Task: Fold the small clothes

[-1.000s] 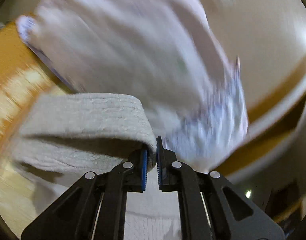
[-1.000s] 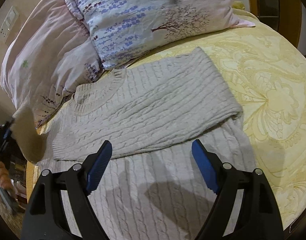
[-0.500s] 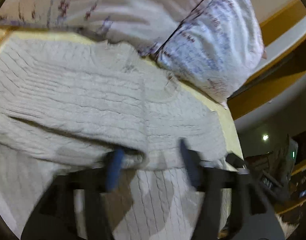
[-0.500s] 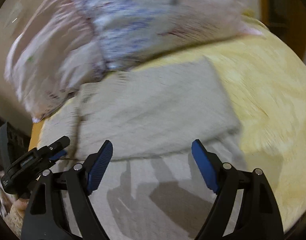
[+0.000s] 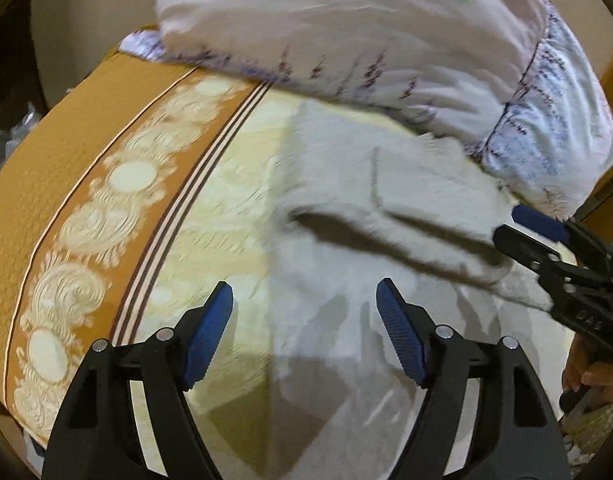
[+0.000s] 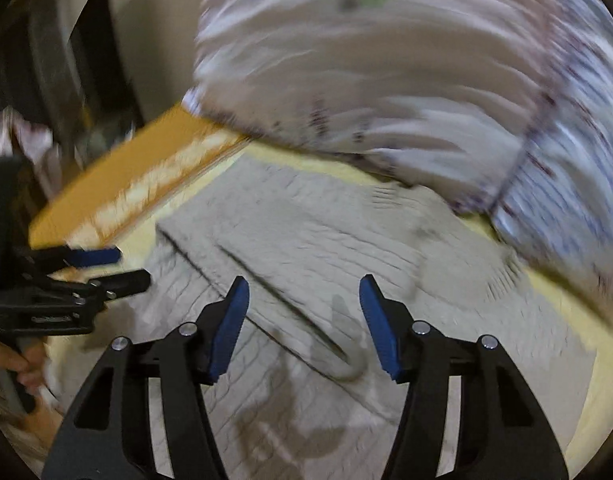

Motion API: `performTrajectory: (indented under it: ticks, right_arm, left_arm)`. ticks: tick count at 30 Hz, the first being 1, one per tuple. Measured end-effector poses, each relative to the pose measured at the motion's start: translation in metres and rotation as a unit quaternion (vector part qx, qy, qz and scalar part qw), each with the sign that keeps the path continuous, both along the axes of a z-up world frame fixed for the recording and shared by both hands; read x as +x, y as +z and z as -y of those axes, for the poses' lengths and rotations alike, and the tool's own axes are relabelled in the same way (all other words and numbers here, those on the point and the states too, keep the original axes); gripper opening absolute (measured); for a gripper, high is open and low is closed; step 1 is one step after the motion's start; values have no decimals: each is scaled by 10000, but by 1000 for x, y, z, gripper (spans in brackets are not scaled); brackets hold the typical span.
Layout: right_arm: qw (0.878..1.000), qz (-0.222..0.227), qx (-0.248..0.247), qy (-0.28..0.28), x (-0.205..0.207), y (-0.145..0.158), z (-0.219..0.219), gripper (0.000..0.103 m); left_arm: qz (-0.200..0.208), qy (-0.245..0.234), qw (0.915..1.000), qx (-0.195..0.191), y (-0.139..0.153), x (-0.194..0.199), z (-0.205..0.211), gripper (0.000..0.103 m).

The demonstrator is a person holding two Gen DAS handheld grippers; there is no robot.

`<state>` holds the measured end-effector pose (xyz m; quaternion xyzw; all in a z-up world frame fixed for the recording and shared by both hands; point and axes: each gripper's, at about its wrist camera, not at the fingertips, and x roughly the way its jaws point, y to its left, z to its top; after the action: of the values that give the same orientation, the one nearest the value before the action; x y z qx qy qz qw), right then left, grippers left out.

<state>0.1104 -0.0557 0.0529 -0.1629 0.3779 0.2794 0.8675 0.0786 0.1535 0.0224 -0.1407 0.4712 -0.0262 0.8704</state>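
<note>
A second ago the left gripper (image 5: 304, 328) was pinching a fold of the grey knit sweater (image 5: 386, 208); now its jaws stand spread and empty above the bedspread (image 5: 210, 200), so I judge that fold laid down and the next one not yet begun. In the left wrist view the sweater lies from the centre out toward 3 o'clock, its folded part casting a dark shadow across the lower layer; the pillows (image 5: 386, 40) sit at 12 to 2 o'clock against its top edge; the right gripper (image 5: 542, 236) comes in at 3 o'clock over the sweater's side, and the orange border (image 5: 66, 184) runs from 9 to 11 o'clock. The right wrist view is smeared by motion; its own jaws are also spread, holding nothing, over the sweater's middle; only here does the folded edge show as a diagonal ridge running toward 5 o'clock, with the left gripper at 9 o'clock beside the garment's edge.
</note>
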Motion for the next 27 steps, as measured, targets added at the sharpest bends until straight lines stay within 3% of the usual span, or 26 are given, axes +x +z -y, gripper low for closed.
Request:
performTrajectory:
  ticks: [4,7,9,13,16,18,20,24,27]
  right_arm:
    - [9981,146,-591,17,4,-19,-17,52]
    - [9957,242,-855,-253,10,-30,-18,23]
    - [9969,192,-511,-572,16,-24,-7,12]
    - [9907,280,325,-1294,15,-1,29,9]
    - [9711,278,1140,-2078,11,11,81,9]
    - [9471,151,1625,-2762,5,5,123,9]
    - [9158,-214,1992,-3481,-1,-16,165,9]
    - [8802,-1050,2493,-3899,5,-58,206,12]
    - [8631,-1174,2958,-3922,3,-65,224,22]
  left_arm:
    - [-175,4,9997,166,-11,-6,-5,75]
    - [-164,-73,9994,285,-14,-6,-1,75]
    - [-164,-115,9992,357,-16,-5,1,75]
    - [-151,-128,9991,371,-19,-5,0,75]
    - [-149,-125,9991,382,-20,-5,0,75]
    - [-145,-124,9990,404,-21,-2,0,75]
    - [-142,-108,9990,412,-22,-1,1,75]
    - [-138,-113,9989,431,-24,1,2,77]
    - [-142,-114,9987,477,-25,2,4,79]
